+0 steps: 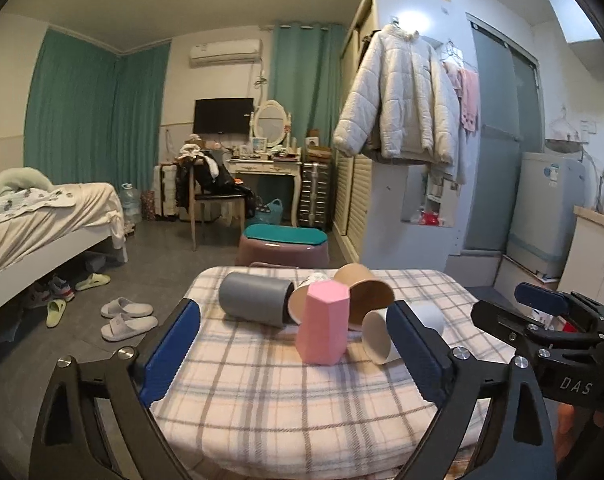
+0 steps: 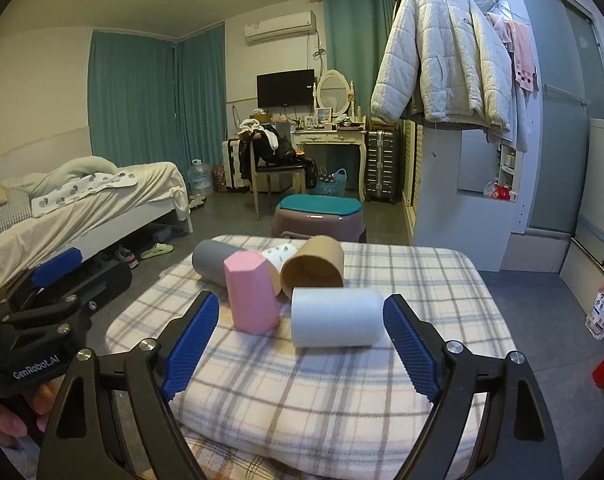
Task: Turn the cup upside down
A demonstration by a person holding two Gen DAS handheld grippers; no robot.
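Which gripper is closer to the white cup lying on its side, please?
Right. The right gripper is open straight in front of the white cup; the left gripper faces the pink cup, with the white one off to its right.

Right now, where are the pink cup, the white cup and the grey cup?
pink cup [image 2: 252,294]: right wrist view, front side wall.
white cup [image 2: 335,316]: right wrist view, middle of its side.
grey cup [image 1: 254,298]: left wrist view, side wall.

The counter [image 2: 341,380] was covered in soft, matt plaid cloth. On it the pink cup [image 2: 250,292] and the grey cup [image 2: 210,261] looked like smooth matt plastic, the brown cup [image 2: 315,265] like plain kraft paper, and the white cup [image 2: 335,317] had a faintly textured matt skin. The jaws' blue pads [image 2: 192,344] were ribbed, set on matt black frames with shiny metal screws.
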